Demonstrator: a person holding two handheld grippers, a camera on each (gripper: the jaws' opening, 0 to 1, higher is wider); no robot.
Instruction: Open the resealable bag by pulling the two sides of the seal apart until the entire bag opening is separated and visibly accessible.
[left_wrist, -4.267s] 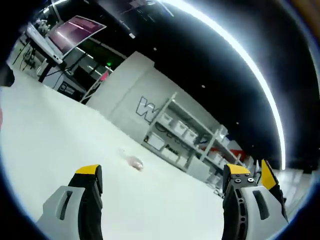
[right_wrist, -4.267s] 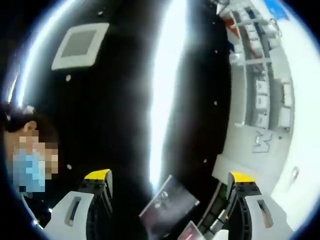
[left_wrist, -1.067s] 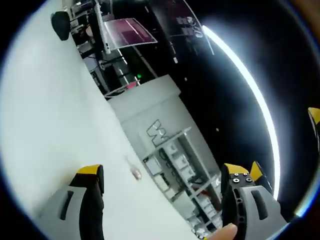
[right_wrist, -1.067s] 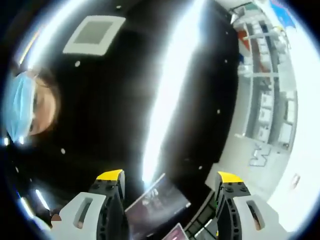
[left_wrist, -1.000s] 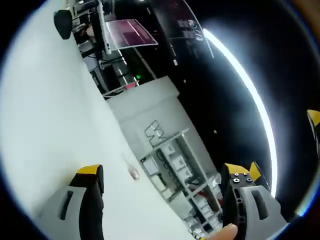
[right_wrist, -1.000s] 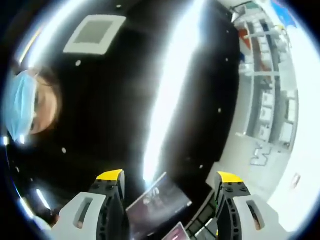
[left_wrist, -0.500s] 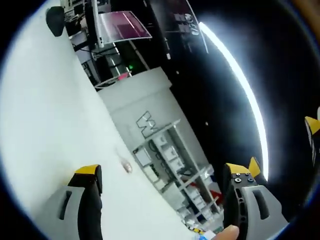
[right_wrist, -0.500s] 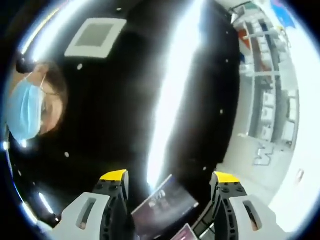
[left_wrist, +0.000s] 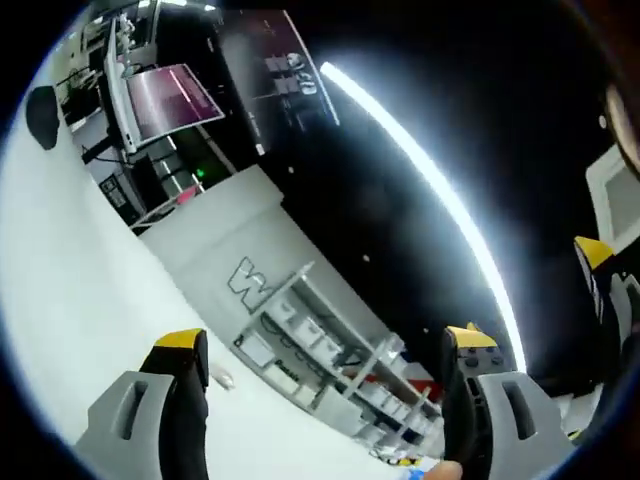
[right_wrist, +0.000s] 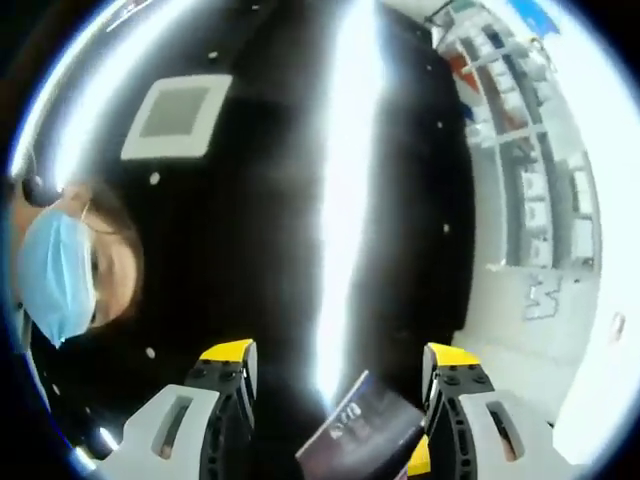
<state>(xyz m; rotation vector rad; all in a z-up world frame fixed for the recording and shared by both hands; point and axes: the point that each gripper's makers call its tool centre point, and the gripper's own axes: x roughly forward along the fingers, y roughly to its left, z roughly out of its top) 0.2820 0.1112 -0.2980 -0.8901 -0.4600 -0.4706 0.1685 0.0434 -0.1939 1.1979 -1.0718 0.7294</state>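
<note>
Left gripper (left_wrist: 322, 345) jaws wide apart and empty, right gripper (right_wrist: 338, 357) likewise, small pale object, possibly the resealable bag (left_wrist: 222, 379), lying on white table (left_wrist: 60, 290), below storage shelves (left_wrist: 330, 350).

A small pale pinkish object (left_wrist: 222, 379) on the white counter (left_wrist: 60, 300) is too tiny to identify.

Left gripper (left_wrist: 322, 350): matt grey plastic jaws, yellow tips
Right gripper (right_wrist: 338, 362): same matt grey plastic, yellow tips
Tabletop (left_wrist: 60, 290): smooth, plain white, matt
Shelving (left_wrist: 330, 350): pale, metal-looking frame
Ceiling (right_wrist: 260, 200): dark, matt
Screen (left_wrist: 165, 92): glossy
</note>
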